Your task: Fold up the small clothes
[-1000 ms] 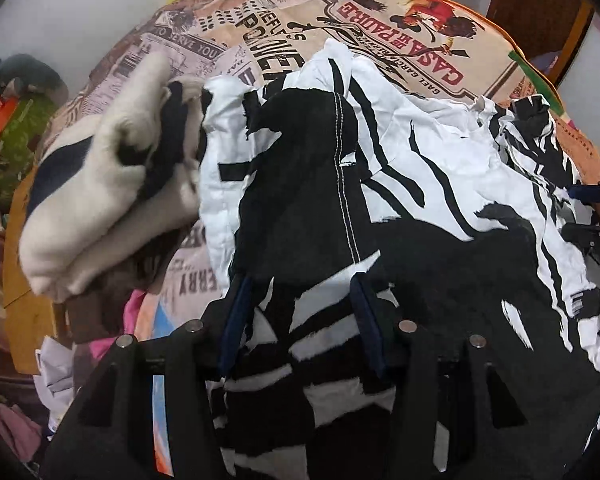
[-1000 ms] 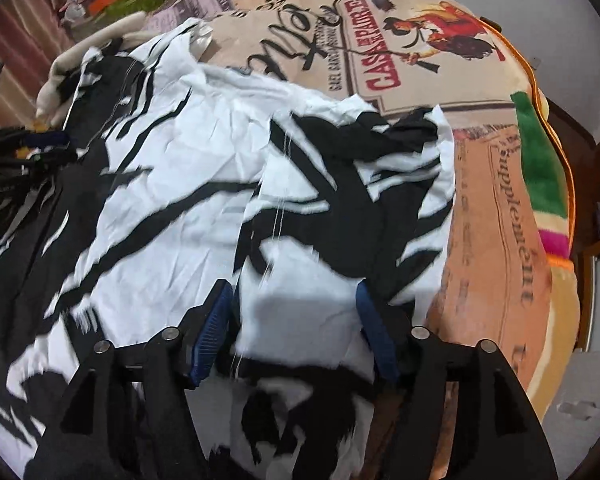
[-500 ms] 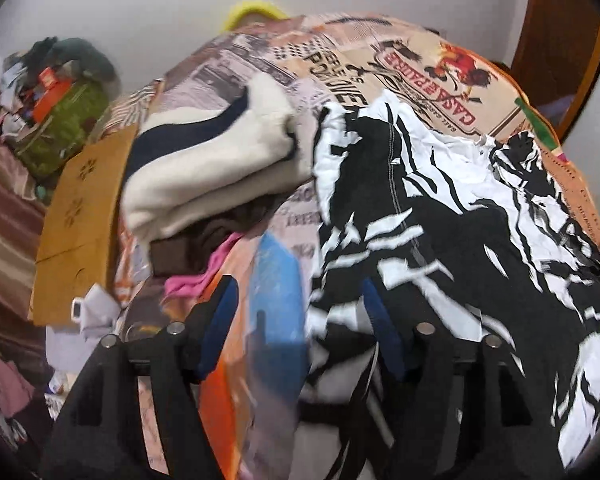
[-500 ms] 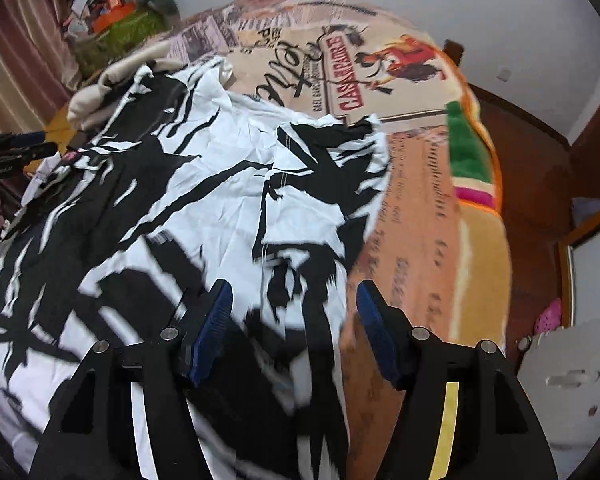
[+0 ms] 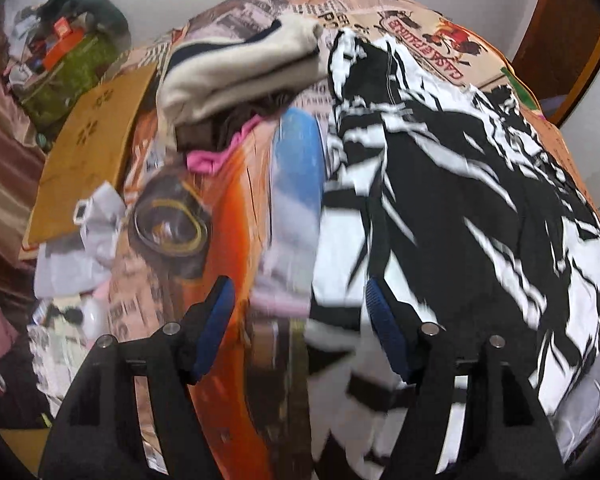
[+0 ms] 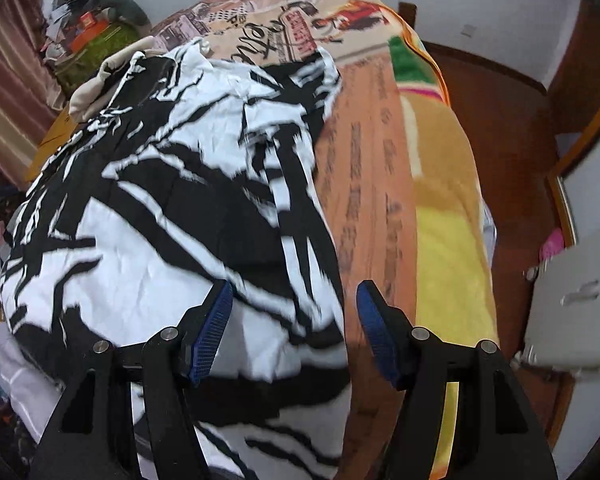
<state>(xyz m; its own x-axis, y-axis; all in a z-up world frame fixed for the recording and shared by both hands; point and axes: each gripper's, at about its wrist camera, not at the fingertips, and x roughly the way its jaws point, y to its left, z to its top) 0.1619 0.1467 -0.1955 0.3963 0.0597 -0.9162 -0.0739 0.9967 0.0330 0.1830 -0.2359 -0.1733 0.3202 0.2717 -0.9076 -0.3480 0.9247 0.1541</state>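
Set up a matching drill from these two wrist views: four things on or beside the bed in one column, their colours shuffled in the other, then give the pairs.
Things:
1. spread garment
2. folded sweater
3. flat cardboard
4. small cloth under the sweater

Colours:
A. pink
B. black and white
C. cream with a dark navy band
D. plain brown

Pairs: 1-B, 2-C, 3-D, 4-A
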